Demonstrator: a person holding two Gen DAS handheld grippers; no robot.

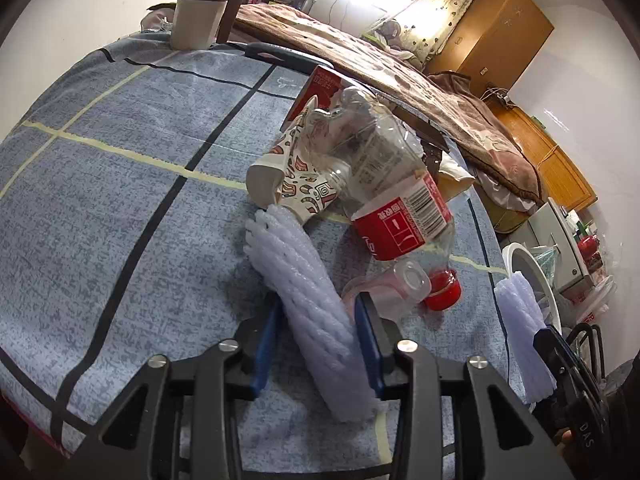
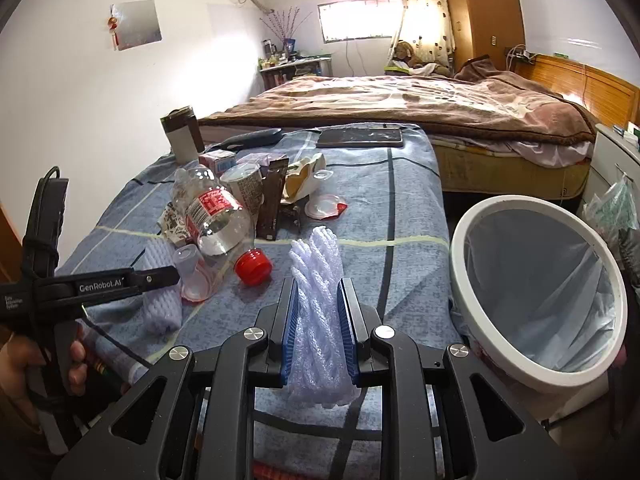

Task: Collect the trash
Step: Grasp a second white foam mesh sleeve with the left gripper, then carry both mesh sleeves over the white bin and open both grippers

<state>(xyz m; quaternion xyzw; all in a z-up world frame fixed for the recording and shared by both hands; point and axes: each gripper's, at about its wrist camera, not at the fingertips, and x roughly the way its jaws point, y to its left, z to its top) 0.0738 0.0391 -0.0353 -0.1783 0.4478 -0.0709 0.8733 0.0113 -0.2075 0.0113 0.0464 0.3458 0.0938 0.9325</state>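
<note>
The left wrist view looks forward and down along the left claw (image 1: 320, 344), close over the blue checked worktop (image 1: 120, 184), facing the bed (image 1: 400, 80); the right wrist view looks along the right claw (image 2: 318, 332) from slightly further back, toward the bed (image 2: 400, 108) and window (image 2: 356, 20); both share the red-labelled bottle (image 1: 396, 216) (image 2: 216, 216), and each catches the other claw at its edge.

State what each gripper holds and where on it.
Left gripper: a white foam net sleeve, fingers closed across its lower half. Right gripper: a second foam net sleeve, clamped around its middle, beside the bin.
</note>
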